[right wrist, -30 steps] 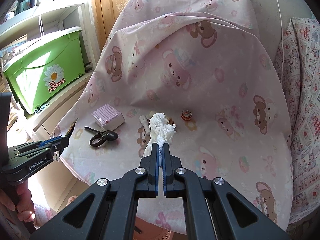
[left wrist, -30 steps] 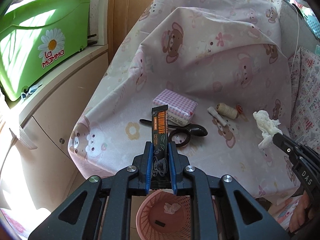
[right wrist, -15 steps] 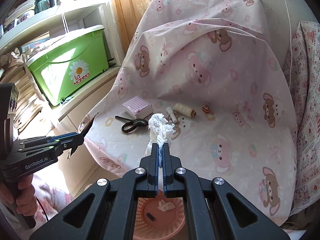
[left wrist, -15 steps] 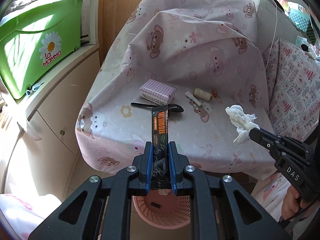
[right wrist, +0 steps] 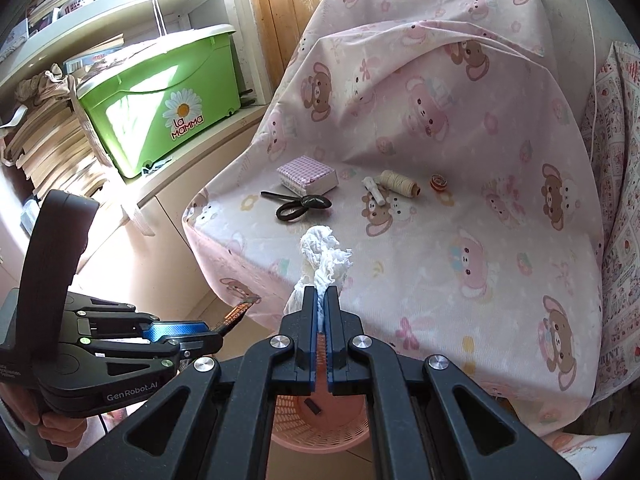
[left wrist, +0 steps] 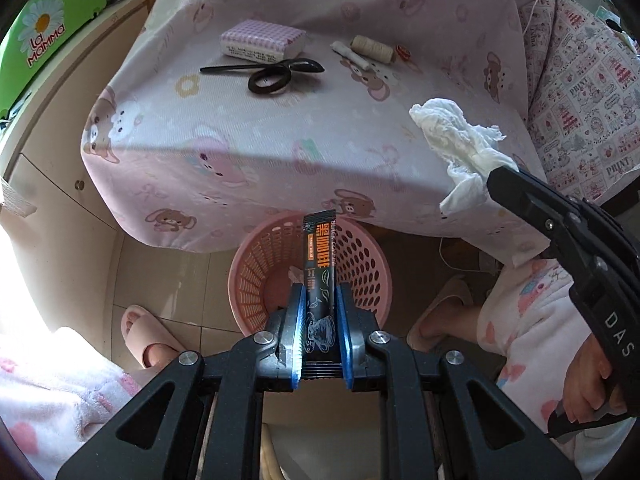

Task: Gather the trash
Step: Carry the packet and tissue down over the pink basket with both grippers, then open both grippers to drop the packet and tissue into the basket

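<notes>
My left gripper (left wrist: 320,292) is shut on a black coffee sachet (left wrist: 320,256) and points steeply down, right over the pink perforated basket (left wrist: 360,256) on the floor. A scrap of paper lies inside the basket. My right gripper (right wrist: 320,294) is shut on a crumpled white tissue (right wrist: 324,256), held above the front edge of the pink bear-print cloth (right wrist: 460,240). In the left wrist view that tissue (left wrist: 456,132) hangs at the right, ahead of the right gripper's black body. In the right wrist view the basket (right wrist: 320,428) shows below my fingers, and the left gripper (right wrist: 218,332) with the sachet (right wrist: 240,312) is at lower left.
On the cloth lie a checked tissue pack (left wrist: 262,40), black scissors (left wrist: 272,74), a spool of twine (left wrist: 372,48) and a small white roll (left wrist: 352,54). A green bin (right wrist: 160,96) stands on a cabinet at left. The person's slippered feet (left wrist: 148,332) flank the basket.
The left gripper has tilted down and drawn back from the table, so the sachet now hangs over the basket. The right gripper with the tissue has also pulled back toward the cloth's front edge.
</notes>
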Demonstrator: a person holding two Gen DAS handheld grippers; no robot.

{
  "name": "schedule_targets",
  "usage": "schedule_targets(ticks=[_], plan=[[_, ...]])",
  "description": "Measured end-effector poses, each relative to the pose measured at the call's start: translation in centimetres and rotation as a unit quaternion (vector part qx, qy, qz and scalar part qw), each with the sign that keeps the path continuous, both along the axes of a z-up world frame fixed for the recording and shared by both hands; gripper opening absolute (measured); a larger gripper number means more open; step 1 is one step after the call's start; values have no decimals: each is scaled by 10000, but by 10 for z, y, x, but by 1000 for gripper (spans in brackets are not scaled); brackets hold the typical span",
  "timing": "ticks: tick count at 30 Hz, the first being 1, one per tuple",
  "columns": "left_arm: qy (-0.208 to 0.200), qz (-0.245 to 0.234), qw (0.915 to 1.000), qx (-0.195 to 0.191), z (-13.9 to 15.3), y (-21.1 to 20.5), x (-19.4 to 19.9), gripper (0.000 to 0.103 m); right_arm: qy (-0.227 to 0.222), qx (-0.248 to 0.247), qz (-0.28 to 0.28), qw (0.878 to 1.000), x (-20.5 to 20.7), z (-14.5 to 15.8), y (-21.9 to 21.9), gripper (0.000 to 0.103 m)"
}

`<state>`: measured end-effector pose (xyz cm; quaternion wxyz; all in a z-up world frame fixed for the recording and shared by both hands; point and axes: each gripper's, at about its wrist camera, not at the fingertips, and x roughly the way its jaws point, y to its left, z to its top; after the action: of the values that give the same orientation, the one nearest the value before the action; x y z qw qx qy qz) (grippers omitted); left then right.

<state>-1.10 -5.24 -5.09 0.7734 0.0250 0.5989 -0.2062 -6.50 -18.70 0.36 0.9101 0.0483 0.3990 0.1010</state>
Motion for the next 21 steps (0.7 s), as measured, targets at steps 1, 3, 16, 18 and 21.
schedule_targets(ticks=[1, 3, 16, 18, 21], plan=[[127, 20, 9999, 49, -5, -2, 2, 14, 124, 33, 49, 9999, 2, -4, 0, 4], [329, -79, 9994, 109, -14, -7, 6, 14, 326, 34, 85, 9994, 4, -14, 0, 4], [1518, 4, 9875, 428, -88, -21, 30, 14, 1601, -474, 264, 9856, 16, -90, 14, 4], [1573, 51, 9866, 440, -95, -19, 32, 14, 1747, -566, 310, 9825, 18, -101, 19, 4], [1869, 120, 9815, 406, -112, -12, 35, 14, 1904, -700, 340, 9786, 20, -116, 23, 4]])
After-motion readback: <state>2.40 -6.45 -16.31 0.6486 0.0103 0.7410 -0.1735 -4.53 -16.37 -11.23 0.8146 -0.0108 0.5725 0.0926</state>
